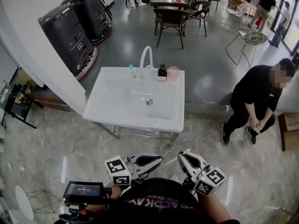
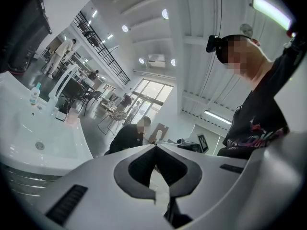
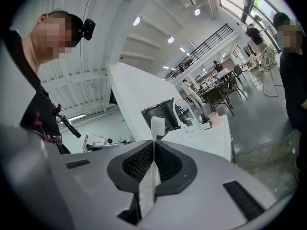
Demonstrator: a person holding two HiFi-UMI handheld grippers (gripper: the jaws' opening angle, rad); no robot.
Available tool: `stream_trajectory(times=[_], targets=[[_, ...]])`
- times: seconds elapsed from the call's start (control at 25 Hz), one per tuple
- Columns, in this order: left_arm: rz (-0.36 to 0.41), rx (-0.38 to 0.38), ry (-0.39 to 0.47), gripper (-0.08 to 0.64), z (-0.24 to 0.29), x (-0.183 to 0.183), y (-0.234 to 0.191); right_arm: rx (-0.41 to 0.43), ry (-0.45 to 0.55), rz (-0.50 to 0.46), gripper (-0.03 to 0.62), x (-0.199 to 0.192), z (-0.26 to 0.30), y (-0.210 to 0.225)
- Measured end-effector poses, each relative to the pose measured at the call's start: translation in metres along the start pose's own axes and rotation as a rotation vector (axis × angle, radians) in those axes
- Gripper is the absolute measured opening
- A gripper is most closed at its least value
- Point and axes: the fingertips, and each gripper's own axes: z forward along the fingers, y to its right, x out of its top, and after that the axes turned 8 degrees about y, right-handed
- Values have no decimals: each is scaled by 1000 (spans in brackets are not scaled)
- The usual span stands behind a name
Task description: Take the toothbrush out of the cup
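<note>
R gripper (image 3: 153, 143): jaws closed on the brush (image 3: 157, 126). Handle is pinched betw. the ribbed pads and runs down the slot behind the tips; bristle head sticks out just past the tips, upright. So the brush is out of the cup (image 3: 214, 120), which sits well beyond the tips and off to their right, on the sink (image 3: 211, 138) w/ the tap (image 3: 181, 110) beside it.

L gripper (image 2: 154, 146): jaws closed, tips touching, nothing betw. them. Sink (image 2: 48, 138) lies far out to the left of the tips, cup (image 2: 72, 118) on its far rim. A person in black (image 2: 128, 137) shows just above the tips, well behind.

Head view: both grippers low, close to the holder's body, L gripper (image 1: 160, 159) and R gripper (image 1: 183, 157) near each other, tips pointing inward. Sink (image 1: 135, 120) is well ahead of both; cup (image 1: 173, 73) on its back rim, right of the tap (image 1: 145, 59). Person in black (image 1: 254, 101) stands to the right.
</note>
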Motion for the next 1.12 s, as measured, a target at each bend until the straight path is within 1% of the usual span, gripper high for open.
stream_trajectory(times=[0.2, 0.4, 0.56, 0.84, 1.12], targets=[[5, 26, -6, 8, 8, -7, 9, 33, -14, 31, 20, -5, -11, 1], [8, 48, -13, 8, 16, -19, 18, 65, -31, 41, 19, -9, -23, 3], [9, 69, -4, 8, 18, -24, 25, 85, -44, 45, 18, -10, -31, 2], [13, 93, 13, 8, 26, -28, 32, 107, -62, 48, 20, -7, -41, 6], [12, 101, 19, 8, 35, -37, 36, 112, -68, 55, 18, -9, -51, 15]])
